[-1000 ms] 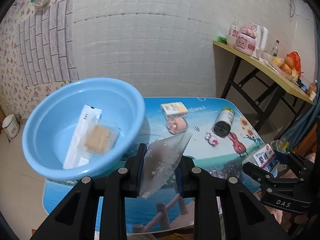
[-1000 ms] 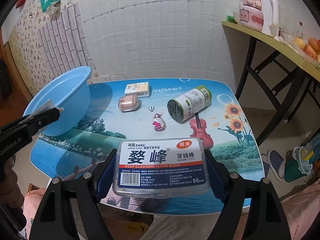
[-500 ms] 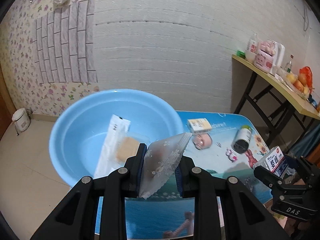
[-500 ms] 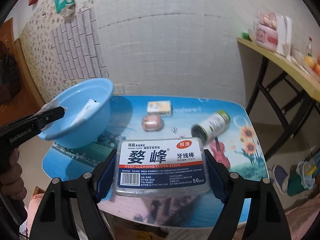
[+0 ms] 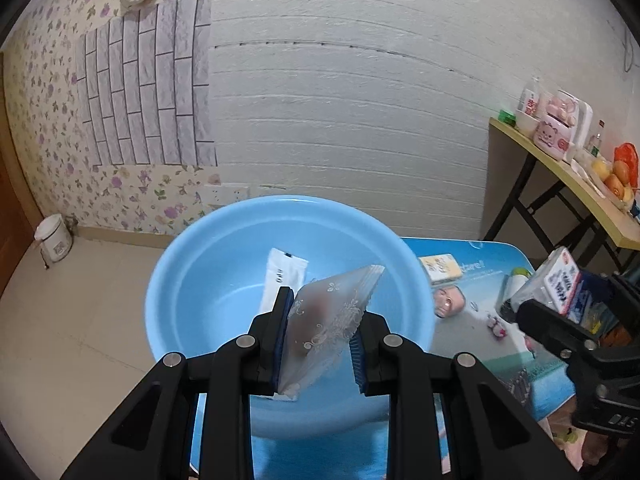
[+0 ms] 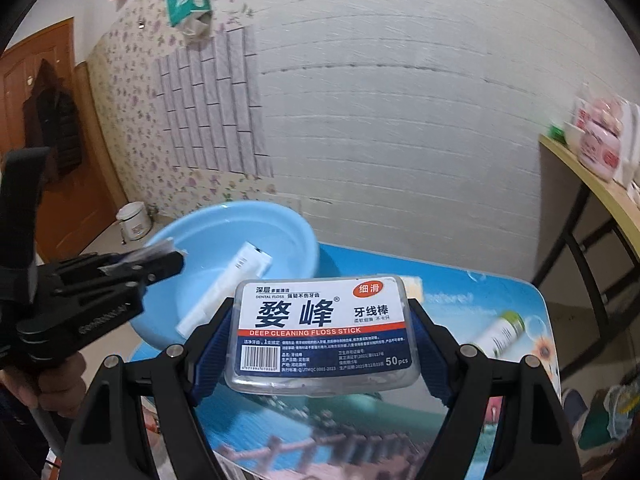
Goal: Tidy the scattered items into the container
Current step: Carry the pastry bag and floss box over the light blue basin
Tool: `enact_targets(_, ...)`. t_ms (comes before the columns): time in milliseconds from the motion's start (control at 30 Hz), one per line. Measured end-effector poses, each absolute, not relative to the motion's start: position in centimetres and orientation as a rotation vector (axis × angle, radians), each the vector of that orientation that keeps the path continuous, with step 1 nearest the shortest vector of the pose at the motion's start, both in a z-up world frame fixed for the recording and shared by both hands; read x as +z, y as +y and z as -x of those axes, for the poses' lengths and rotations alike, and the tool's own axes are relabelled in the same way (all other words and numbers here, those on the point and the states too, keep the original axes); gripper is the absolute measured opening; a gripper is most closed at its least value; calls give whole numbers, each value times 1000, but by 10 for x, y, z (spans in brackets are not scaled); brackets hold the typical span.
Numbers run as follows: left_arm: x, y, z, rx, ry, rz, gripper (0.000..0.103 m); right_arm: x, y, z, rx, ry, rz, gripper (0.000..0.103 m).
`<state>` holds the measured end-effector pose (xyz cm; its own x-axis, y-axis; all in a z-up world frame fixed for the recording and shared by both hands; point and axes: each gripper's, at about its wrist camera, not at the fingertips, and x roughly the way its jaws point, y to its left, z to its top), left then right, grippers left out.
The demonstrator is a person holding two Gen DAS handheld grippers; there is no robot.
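Both grippers have been carried toward the blue basin; a frosted sachet is clamped by the left gripper; a floss box is gripped by the right gripper.

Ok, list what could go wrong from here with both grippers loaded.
1. The frosted packet sits skewed in the left gripper; it could slip out short of the blue basin.
2. The right gripper carries the floss box beside it; the two might collide.
3. The basin overhangs the table; a knock could tip it.
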<state>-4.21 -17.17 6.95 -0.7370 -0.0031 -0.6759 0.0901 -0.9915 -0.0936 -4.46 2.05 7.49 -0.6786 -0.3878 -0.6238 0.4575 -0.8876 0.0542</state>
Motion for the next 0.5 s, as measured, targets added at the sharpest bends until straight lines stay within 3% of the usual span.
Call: enact_targets(500,45,-218,78,-2818,222,-1174,24,58,-40,76,-2435,238,-935,82)
